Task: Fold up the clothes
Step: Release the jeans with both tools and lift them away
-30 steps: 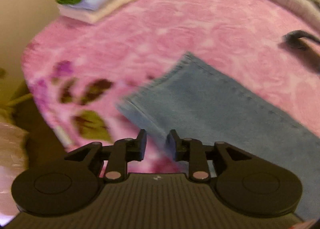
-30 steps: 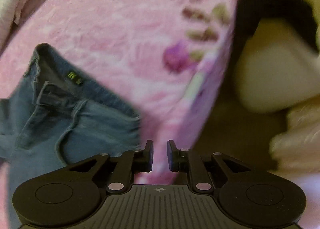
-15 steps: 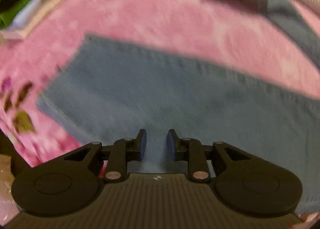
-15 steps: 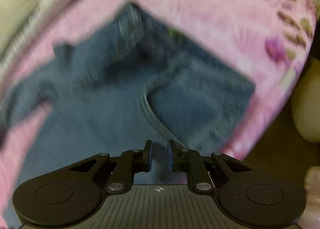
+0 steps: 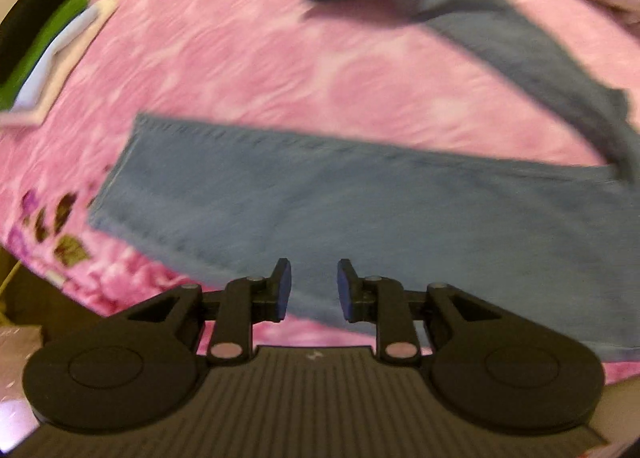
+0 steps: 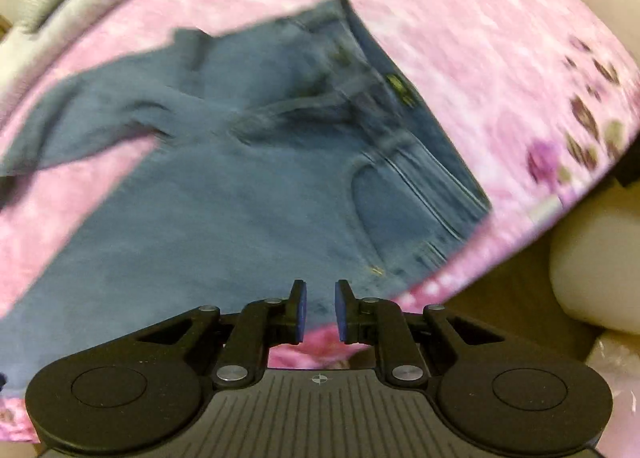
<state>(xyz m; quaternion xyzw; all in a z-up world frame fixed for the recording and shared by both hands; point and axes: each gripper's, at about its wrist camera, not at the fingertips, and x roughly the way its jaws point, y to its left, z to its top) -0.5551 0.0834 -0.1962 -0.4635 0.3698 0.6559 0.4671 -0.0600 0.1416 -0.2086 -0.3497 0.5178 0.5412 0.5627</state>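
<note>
Left wrist view: jeans [image 5: 360, 210] spread on pink blanket [image 5: 240, 58], legs splayed for folding; both grippers' fingers apart, empty.

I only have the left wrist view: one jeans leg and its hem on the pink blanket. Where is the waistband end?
Observer: The waistband lies ahead of the right claw, running toward the edge of the blanket, with a green label on it.
Operator: Is the right claw holding anything?
Observer: No. It is open with nothing between its pads, poised over the near edge of the jeans below the front pocket.
Operator: Anything past that blanket edge?
Observer: A cream rounded object sits just off the edge. I cannot tell what it is.
</note>
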